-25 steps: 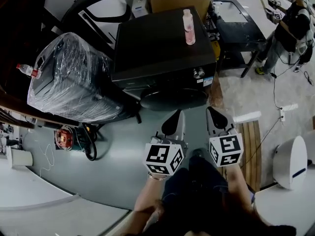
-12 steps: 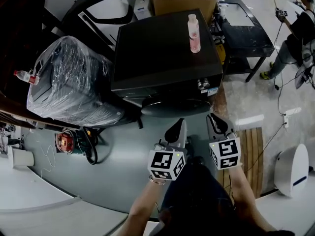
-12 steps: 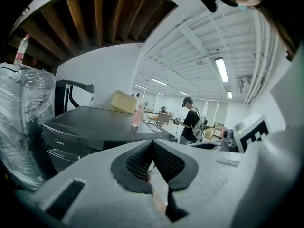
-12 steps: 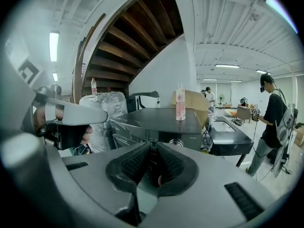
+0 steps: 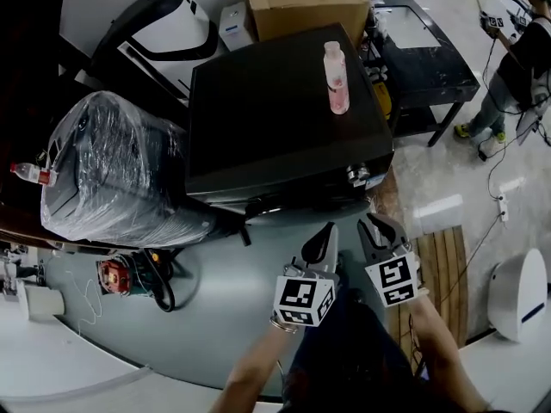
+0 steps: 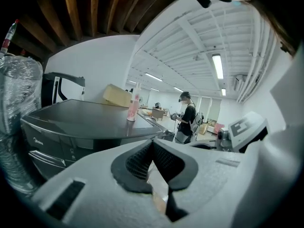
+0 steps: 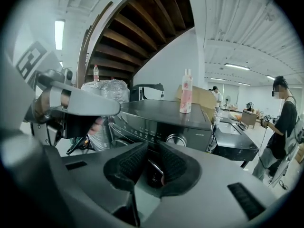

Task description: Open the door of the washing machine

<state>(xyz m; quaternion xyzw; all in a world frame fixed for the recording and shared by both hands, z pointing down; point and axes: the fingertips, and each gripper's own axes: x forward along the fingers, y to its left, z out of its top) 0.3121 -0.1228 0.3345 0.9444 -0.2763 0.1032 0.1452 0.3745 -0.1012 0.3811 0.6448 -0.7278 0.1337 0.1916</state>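
We are standing in front of the washing machine [image 5: 284, 119], a black front-loader that lies at 12 o'clock from both grippers. Its door [image 5: 297, 201] is on the front face just under the control panel, and from the head view it looks shut against the body. A pink bottle [image 5: 336, 77] stands upright on the lid toward 1 o'clock, and a cardboard box [image 5: 306, 3] sits behind the machine.

The left gripper [image 5: 323, 235] hangs just short of the door with its fingers [image 6: 137, 158] brought together at the tips and nothing between them. The right gripper [image 5: 379, 229] is beside it, toward 3 o'clock. Its fingers [image 7: 128, 163] have just been opening and now stand narrowly apart. Through the slot we see a curved chrome part of the door, but the pads press on nothing. The round knob [image 7: 175, 139] on the panel shows just above them.

At 9 o'clock from the machine stands an appliance wrapped in clear film [image 5: 112, 175]. At 2 o'clock there is a low black table [image 5: 422, 54], and a person [image 5: 525, 50] stands past it.
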